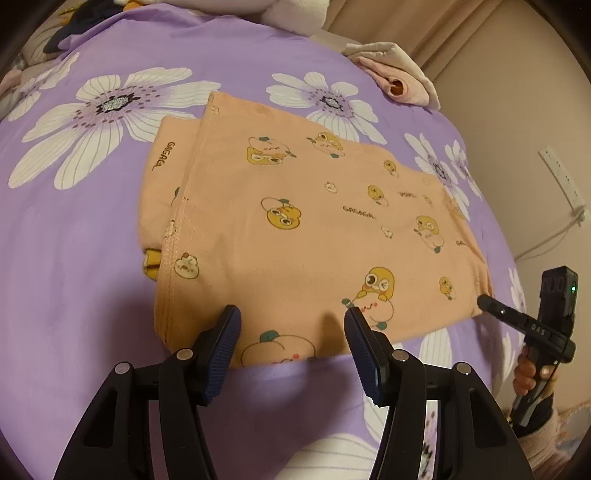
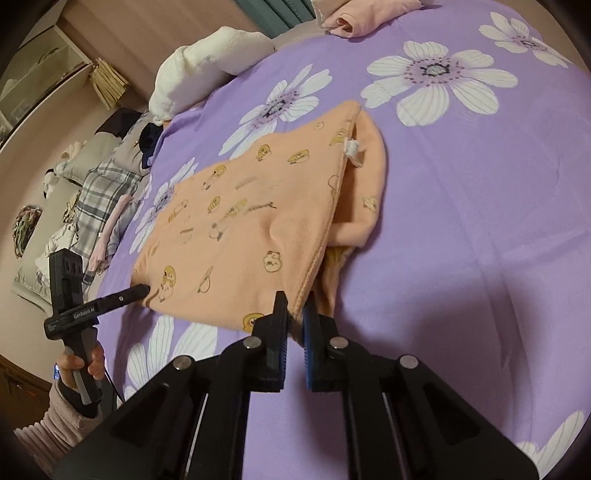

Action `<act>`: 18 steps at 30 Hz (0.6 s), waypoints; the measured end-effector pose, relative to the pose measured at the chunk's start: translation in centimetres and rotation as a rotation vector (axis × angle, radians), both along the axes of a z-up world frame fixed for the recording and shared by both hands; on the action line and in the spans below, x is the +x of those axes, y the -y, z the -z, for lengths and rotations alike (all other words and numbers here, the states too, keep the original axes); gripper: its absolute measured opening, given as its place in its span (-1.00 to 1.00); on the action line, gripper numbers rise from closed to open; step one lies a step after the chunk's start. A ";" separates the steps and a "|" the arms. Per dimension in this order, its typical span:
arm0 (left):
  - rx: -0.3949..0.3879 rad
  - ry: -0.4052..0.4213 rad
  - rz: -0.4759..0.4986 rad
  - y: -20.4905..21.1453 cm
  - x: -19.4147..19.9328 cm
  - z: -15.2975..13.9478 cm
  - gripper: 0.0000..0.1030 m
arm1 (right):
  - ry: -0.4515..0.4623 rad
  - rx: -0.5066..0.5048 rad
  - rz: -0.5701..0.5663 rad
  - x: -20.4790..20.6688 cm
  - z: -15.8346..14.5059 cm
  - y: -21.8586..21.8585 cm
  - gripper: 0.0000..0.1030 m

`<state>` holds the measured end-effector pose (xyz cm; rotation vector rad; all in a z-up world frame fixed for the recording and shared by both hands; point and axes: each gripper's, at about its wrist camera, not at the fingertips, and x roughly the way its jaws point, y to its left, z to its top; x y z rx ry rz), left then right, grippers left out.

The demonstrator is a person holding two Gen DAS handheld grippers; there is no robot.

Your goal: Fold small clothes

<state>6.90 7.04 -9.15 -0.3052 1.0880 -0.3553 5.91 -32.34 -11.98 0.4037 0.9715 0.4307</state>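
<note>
An orange garment (image 1: 295, 206) printed with yellow cartoon animals lies folded on a purple flowered bedsheet (image 1: 92, 258). My left gripper (image 1: 291, 321) is open, its blue-padded fingers straddling the garment's near edge without pressing on it. At the right of that view, my right gripper (image 1: 484, 302) meets the garment's right corner. In the right wrist view the garment (image 2: 251, 229) stretches away to the upper left, and my right gripper (image 2: 294, 308) is shut on its near hem corner. A hand holds my left gripper (image 2: 142, 288) against the garment's far left corner.
Folded pink clothing (image 1: 399, 79) (image 2: 351, 18) lies at the far side of the bed. A white plush bundle (image 2: 207, 62) and a plaid pile of clothes (image 2: 103, 184) sit off the bed's left side. A power strip (image 1: 561, 177) hangs on the wall.
</note>
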 end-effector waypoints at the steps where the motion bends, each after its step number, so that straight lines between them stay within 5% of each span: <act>1: 0.003 0.001 0.002 0.0 0.0 0.0 0.13 | -0.007 -0.008 0.003 -0.1 0.2 0.1 -0.86; 9: 0.031 0.006 0.010 0.2 -0.5 -0.2 0.13 | -0.033 -0.052 -0.013 0.1 0.8 0.2 -0.80; 12: 0.057 0.016 0.031 0.2 -1.6 -0.6 0.13 | -0.024 -0.070 0.007 -0.3 -0.1 1.1 -0.55; 18: 0.023 0.048 0.088 0.4 -3.2 -2.0 0.13 | 0.092 -0.089 0.066 -1.4 -3.3 2.4 -0.46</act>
